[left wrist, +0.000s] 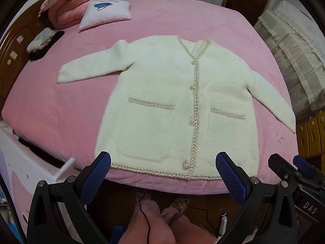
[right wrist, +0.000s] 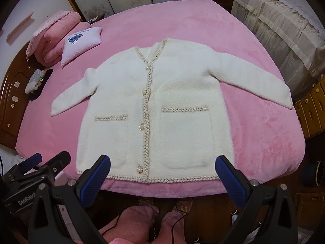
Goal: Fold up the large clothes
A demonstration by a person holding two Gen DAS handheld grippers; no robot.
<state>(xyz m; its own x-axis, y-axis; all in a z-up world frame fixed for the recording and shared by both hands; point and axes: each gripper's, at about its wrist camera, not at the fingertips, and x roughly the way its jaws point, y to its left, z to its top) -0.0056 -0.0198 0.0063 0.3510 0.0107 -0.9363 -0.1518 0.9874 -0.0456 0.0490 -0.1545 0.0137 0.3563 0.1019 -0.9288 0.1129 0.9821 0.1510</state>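
Centrally, a cream cardigan (left wrist: 162, 101) lies flat and front-up on a pink bed cover (left wrist: 50, 105), buttoned down the middle, with braided trim along the neckline, front edge, hem and two pocket tops. Both sleeves are spread outward: in the left wrist view one reaches toward 9 o'clock and the other toward 4 o'clock. The hem sits at 6 o'clock, near the bed's near edge.

The left gripper (left wrist: 163, 174) hovers above the hem with its blue-padded fingers (left wrist: 95, 177) wide apart and holding nothing. The right gripper (right wrist: 162, 174) hovers likewise over the hem, its fingers (right wrist: 229, 179) spread and empty; it also shows at 4 o'clock in the left wrist view.

At 10 o'clock on the bed lie a white cushion (left wrist: 105, 14) with a blue print and, just beyond it, a folded pink quilt (left wrist: 75, 4). A dark wooden headboard (left wrist: 16, 46) curves along the 9 o'clock side. At 2 o'clock stands furniture under a beige lace-edged cover (left wrist: 294, 46). At 6 o'clock, below the bed edge, the person's legs in pink trousers (left wrist: 158, 223) are visible.
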